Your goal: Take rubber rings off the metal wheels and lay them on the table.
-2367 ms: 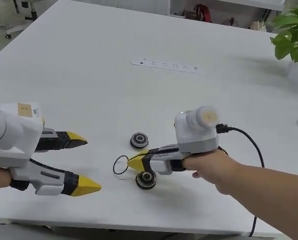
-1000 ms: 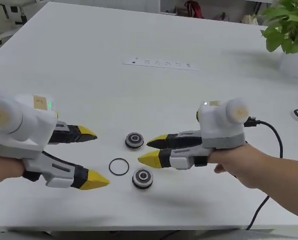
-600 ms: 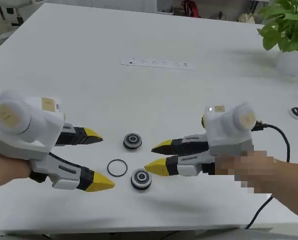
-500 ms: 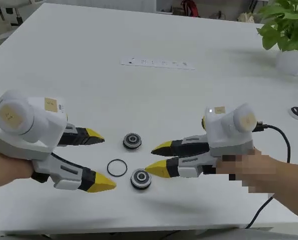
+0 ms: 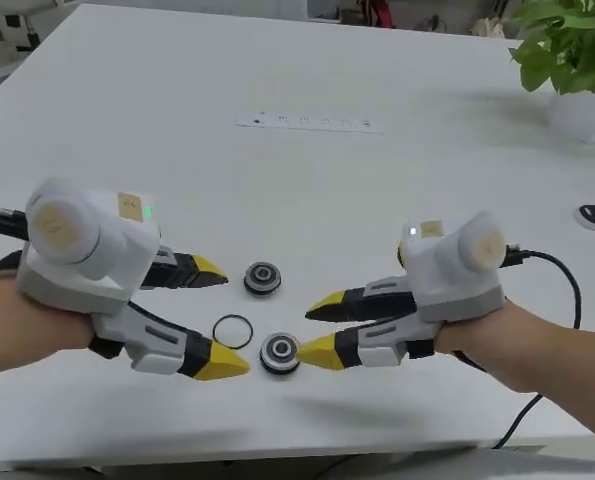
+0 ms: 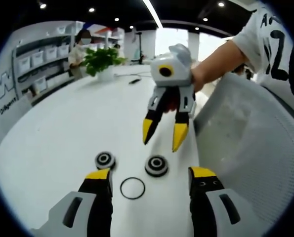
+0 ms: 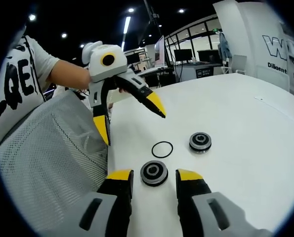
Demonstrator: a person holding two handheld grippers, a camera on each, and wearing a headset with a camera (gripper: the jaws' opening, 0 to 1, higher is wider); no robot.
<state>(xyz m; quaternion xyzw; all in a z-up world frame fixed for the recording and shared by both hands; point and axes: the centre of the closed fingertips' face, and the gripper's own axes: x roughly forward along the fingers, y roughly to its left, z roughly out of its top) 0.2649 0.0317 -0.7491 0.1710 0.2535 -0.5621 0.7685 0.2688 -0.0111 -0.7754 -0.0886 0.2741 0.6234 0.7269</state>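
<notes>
"Rubber ring, one of them, lies loose on the table. Which wheel do you take next, and with which claw?"

"I start at my right gripper. Its jaws stand partly open and empty, with a gap a little wider than a wheel. Straight off the tips, in line with the jaws, sits the near wheel. It lies flat with its bore facing up, and my lower tip is just beside its rim."

"And the left?"

"My left gripper is spread wide and holds nothing. It points in from the opposite side with the loose ring between its tips, and one tip is close to that same wheel. The far wheel lies beyond, also flat, apart from both claws and nearer the left one's other tip."

"So the right is better placed?"

"I judge so. It is lined up already, and a short push forward would bracket the near wheel while the left steadies it from across. I cannot tell whether that wheel still wears its band, because both rims look dark from here."
</notes>
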